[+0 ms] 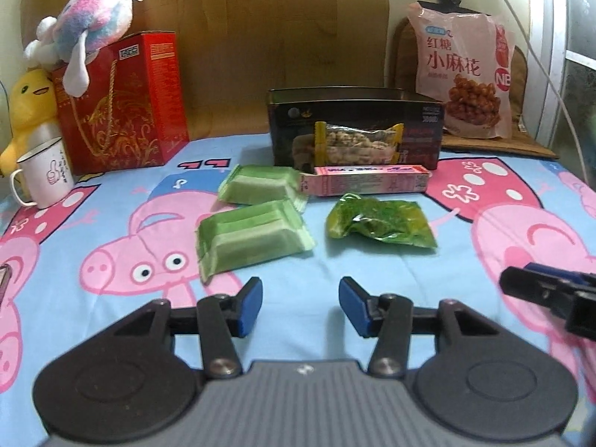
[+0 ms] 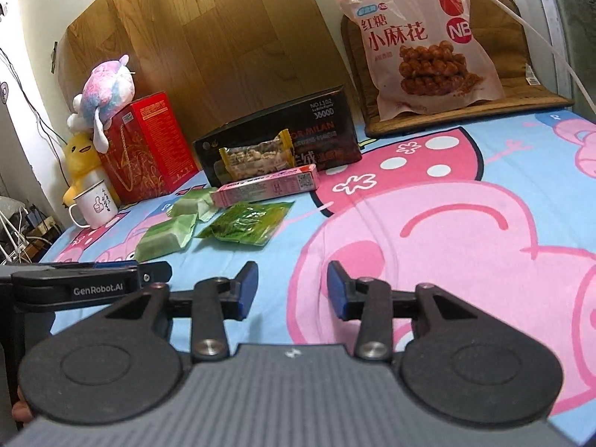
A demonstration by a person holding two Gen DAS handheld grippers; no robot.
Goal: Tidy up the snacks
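Where wood panel (image 1: 260,37) backs it, cartoon-pig sheet (image 1: 111,205) lies.

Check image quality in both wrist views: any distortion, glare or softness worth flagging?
Left wrist: fisheye bends the black box rim and darkens the corners; glare on the dark green packet; small print soft. Right wrist: horizon tilts, wooden board leans; pink snack bag text readable, red box print blurred.

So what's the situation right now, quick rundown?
Left gripper and right gripper open, empty. Green wafer packs, seaweed bag, pink box loose before the black box. Path clear.
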